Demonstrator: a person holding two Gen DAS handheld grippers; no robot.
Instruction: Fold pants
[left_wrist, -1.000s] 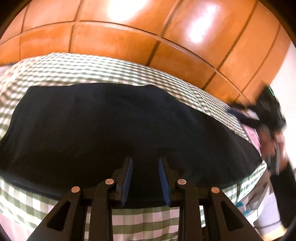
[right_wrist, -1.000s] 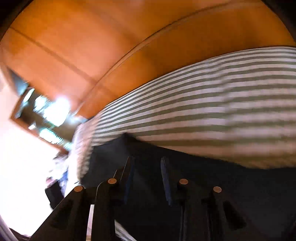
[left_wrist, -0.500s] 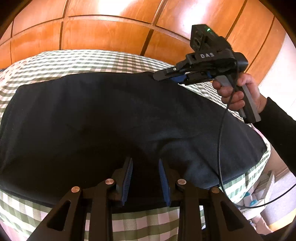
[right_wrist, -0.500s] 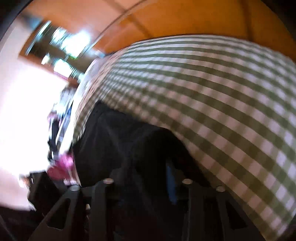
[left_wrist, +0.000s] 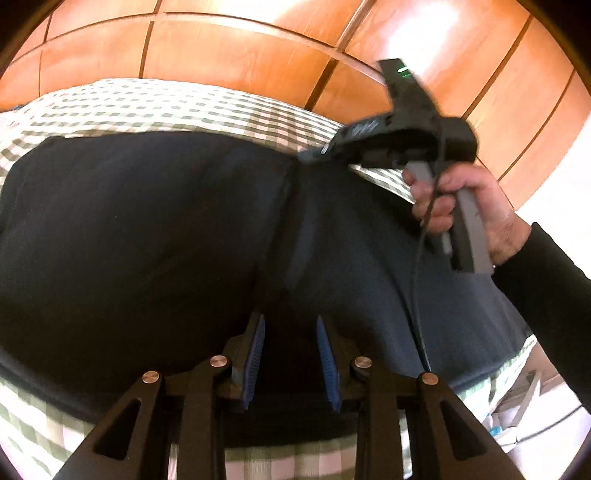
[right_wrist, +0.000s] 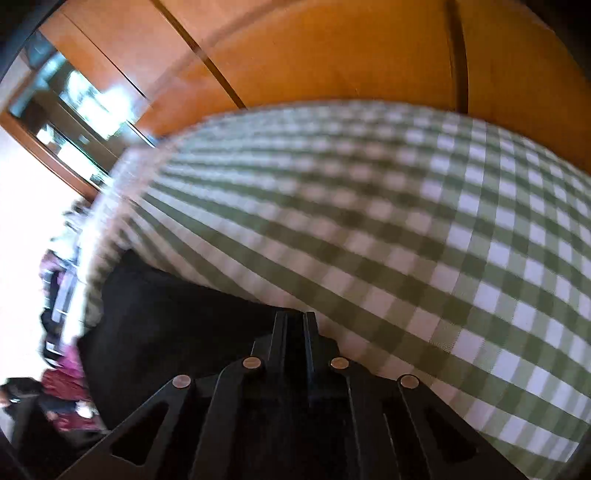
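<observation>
While the dark pants (left_wrist: 155, 236) lie spread across the green checked cloth (right_wrist: 424, 229), we find our left tongs (left_wrist: 290, 354) parted above the near edge, and our right tongs (right_wrist: 294, 325) clamped on the far edge.

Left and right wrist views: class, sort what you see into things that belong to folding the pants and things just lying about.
Belongs to the job:
pants, dark, spread on the checked cloth
right gripper, shut on the pants' far edge
left gripper, open above the near edge
checked cloth, the folding surface

Just lying about:
wooden panelling
pink and dark clutter beyond the cloth's edge
</observation>
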